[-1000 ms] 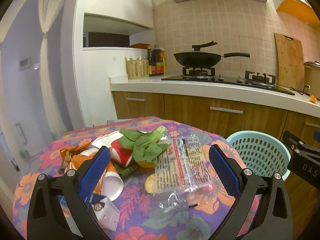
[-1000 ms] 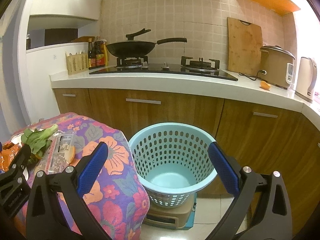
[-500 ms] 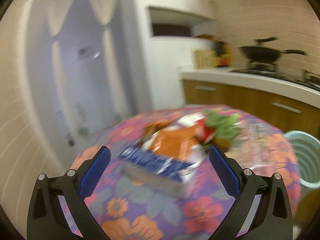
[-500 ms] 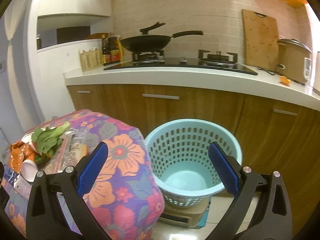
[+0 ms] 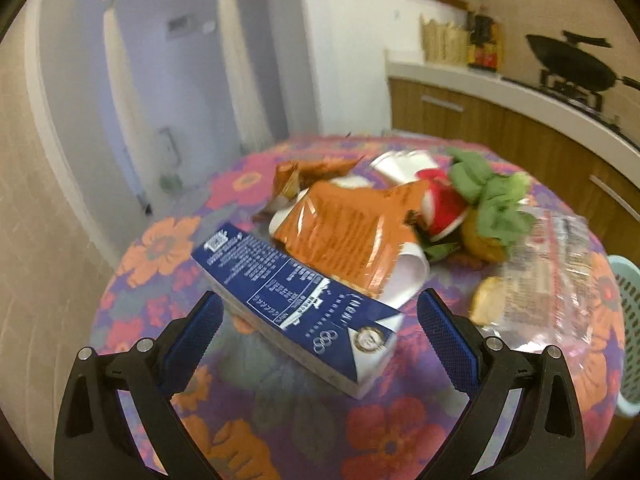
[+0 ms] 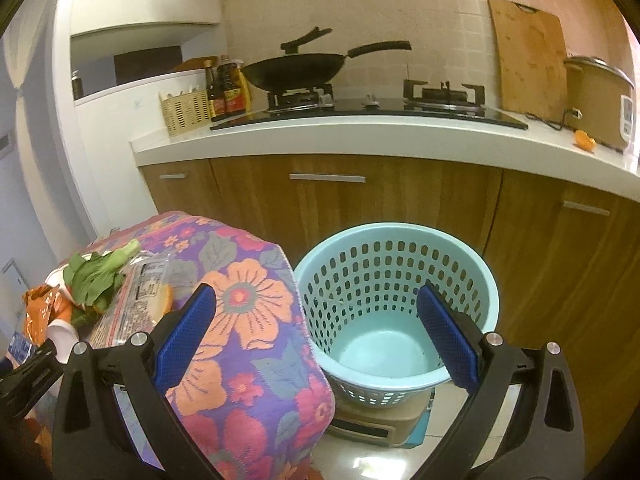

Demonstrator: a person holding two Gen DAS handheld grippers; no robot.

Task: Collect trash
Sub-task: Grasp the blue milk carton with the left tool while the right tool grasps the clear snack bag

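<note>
A pile of trash lies on the flowered table (image 5: pixel 168 240): a dark blue carton (image 5: pixel 296 308) in front, an orange snack bag (image 5: pixel 348 240), a white paper cup (image 5: pixel 408 276), green leaves (image 5: pixel 496 196) and a clear plastic wrapper (image 5: pixel 548 272). My left gripper (image 5: pixel 320 340) is open, its jaws on either side of the carton, not touching it. My right gripper (image 6: pixel 316 336) is open and empty, above the table edge and the light blue basket (image 6: pixel 396 276). The leaves (image 6: pixel 100 276) and wrapper (image 6: pixel 136 300) show at the left of the right wrist view.
The basket stands on a low tan stand (image 6: pixel 380 420) on the floor, between the table (image 6: pixel 248 320) and wooden cabinets (image 6: pixel 360 200). The counter holds a wok (image 6: pixel 296 68), bottles (image 6: pixel 224 92), a cutting board (image 6: pixel 528 60) and a rice cooker (image 6: pixel 600 104).
My left gripper has swung left and dropped toward the blue carton, which now lies between its jaws. My right gripper has shifted a little toward the table.
</note>
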